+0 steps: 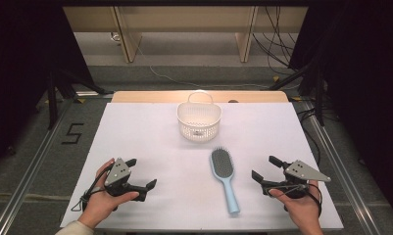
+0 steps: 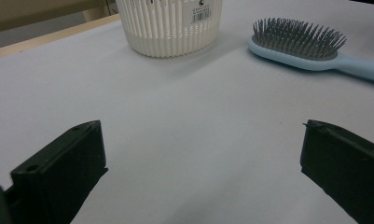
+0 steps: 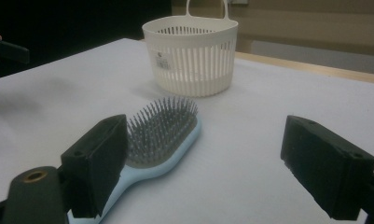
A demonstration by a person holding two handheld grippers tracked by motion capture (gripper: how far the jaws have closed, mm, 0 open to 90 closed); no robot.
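On the white desk (image 1: 135, 132) a light blue hairbrush (image 1: 223, 176) lies bristles up, handle toward the person, head pointing at the white slotted basket (image 1: 199, 120) which stands upright near the far edge, just beyond the brush but apart from it. Right gripper (image 1: 268, 169) sits low near the front right of the desk, just beside the brush handle side, fingers (image 3: 327, 170) spread wide with nothing between them; its own view has the brush head (image 3: 161, 130) just past the left finger, so it looks lined up for a side approach on the brush, not touching yet. Left gripper (image 1: 141, 172) rests at front left, well apart from the brush, fingers (image 2: 58, 168) also wide open and empty, aimed across bare desk toward the basket (image 2: 168, 28) and brush (image 2: 296, 44). Both hands wrap the gripper bodies from below, cables trailing back. Likely job: brush goes into the basket, judged not started. Brush lying flat with bristles up means the handle or the head's sides are the easy grab; the basket has an open top and a handle loop at the far side, so a drop from the near side looks easiest
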